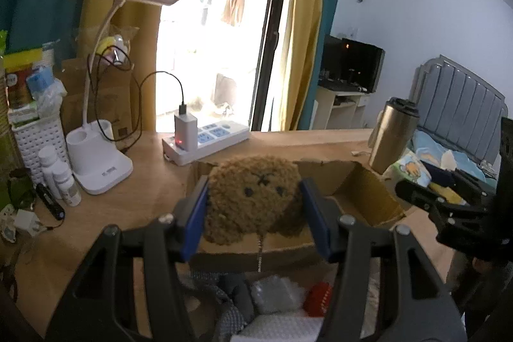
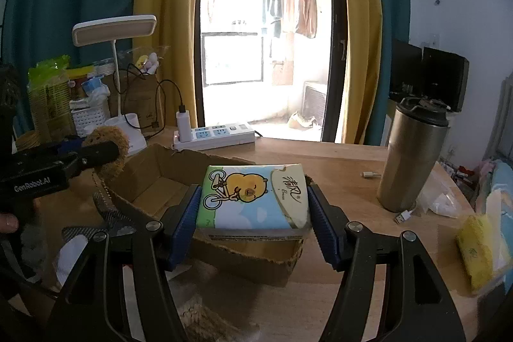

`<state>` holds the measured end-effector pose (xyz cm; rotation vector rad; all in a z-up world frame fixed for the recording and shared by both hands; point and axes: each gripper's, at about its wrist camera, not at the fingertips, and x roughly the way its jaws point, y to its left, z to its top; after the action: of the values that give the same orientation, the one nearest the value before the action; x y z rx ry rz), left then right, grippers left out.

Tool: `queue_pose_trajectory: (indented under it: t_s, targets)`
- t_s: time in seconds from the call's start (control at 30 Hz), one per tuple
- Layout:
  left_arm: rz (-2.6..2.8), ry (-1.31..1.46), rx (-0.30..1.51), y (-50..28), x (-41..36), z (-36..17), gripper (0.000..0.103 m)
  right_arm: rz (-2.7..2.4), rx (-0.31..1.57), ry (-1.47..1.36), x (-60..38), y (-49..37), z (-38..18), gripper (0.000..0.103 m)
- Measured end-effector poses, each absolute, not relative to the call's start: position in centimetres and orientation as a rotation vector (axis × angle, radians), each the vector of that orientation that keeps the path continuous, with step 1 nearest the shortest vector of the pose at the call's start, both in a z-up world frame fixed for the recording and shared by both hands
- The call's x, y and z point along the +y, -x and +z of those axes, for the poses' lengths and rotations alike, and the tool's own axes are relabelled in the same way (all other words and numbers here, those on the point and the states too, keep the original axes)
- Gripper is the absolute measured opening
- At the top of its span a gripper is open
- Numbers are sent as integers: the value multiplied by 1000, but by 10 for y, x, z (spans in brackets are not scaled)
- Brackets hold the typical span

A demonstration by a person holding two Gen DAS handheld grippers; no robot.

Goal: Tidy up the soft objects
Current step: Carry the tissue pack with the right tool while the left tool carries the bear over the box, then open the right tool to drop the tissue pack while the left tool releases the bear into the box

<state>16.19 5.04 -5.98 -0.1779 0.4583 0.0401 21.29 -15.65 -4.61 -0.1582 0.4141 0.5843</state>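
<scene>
My left gripper point(image 1: 255, 213) is shut on a brown fuzzy plush toy point(image 1: 255, 197) with a stitched face and a dangling bead chain, held above the near wall of an open cardboard box point(image 1: 362, 191). My right gripper point(image 2: 253, 213) is shut on a soft tissue pack point(image 2: 253, 196) printed with a yellow cartoon animal on a bicycle, held over the right end of the same box point(image 2: 154, 178). In the right wrist view the left gripper point(image 2: 93, 154) and plush toy point(image 2: 110, 138) show at the box's left edge.
A steel tumbler point(image 2: 413, 156) stands right of the box. A white power strip point(image 2: 214, 135) with a charger, a white desk lamp point(image 1: 96, 156), small bottles point(image 1: 62, 178) and a white basket sit at the back left. Cloths and a red item point(image 1: 319, 298) lie below the left gripper. A yellow pack point(image 2: 477, 249) lies at right.
</scene>
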Motion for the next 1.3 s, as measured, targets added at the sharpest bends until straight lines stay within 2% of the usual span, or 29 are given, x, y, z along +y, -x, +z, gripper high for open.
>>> queue_pose_trajectory:
  t_s: [0.37, 0.57, 0.7, 0.9, 0.97, 1.3]
  targets:
    - [105, 193, 503, -181, 66, -75, 61, 597, 442, 162, -142, -233, -54, 69]
    - [116, 192, 528, -184, 69, -80, 67, 594, 460, 165, -136, -238, -58, 69]
    - [116, 206, 518, -181, 72, -76, 76, 586, 471, 165, -134, -239, -58, 69]
    - [121, 214, 495, -169, 73, -68, 78, 571, 464, 167, -132, -235, -55, 71]
    - [122, 215, 487, -164, 73, -65, 78, 566, 457, 172, -133, -232, -53, 74]
    - [113, 213, 457, -137, 66, -54, 78, 567, 432, 167, -141, -209, -44, 74]
